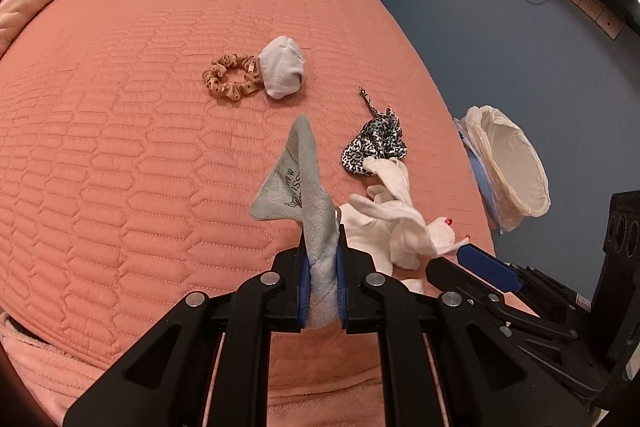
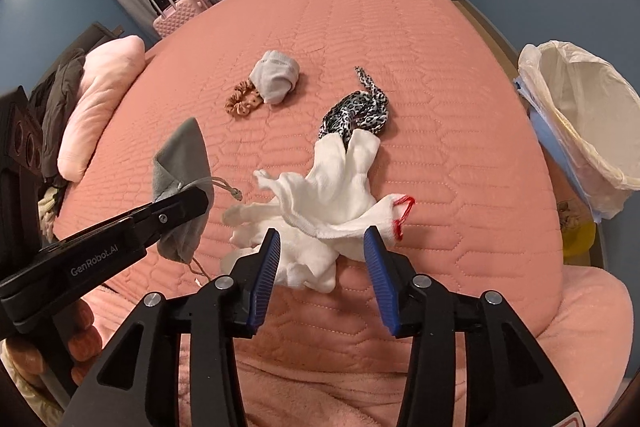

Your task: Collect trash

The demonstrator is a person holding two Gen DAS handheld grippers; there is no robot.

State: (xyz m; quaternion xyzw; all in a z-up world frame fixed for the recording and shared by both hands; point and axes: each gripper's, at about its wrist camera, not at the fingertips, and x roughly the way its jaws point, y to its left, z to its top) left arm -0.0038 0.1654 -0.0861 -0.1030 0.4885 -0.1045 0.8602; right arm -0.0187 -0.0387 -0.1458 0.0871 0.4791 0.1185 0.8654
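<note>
A grey cloth pouch (image 1: 296, 179) with a drawstring hangs above the salmon quilted bed (image 1: 120, 147), and my left gripper (image 1: 322, 239) is shut on its lower end. In the right wrist view that left gripper (image 2: 192, 203) comes in from the left with the grey pouch (image 2: 184, 155). A heap of white cloths (image 2: 332, 187) with a red loop lies at the bed's near edge. My right gripper (image 2: 322, 239) stands open just over the heap's near end, its blue pads on either side and not pressing. The right gripper (image 1: 472, 255) also shows beside the white cloths (image 1: 396, 223).
A bin with a white liner (image 2: 536, 83) stands off the bed's right side (image 1: 480, 131). A leopard-print cloth (image 2: 358, 111), a tan scrunchie (image 2: 240, 101) and a rolled pale sock (image 2: 276, 75) lie further back. A pink pillow (image 2: 100, 99) and a pink suitcase (image 2: 180, 11) are at the left.
</note>
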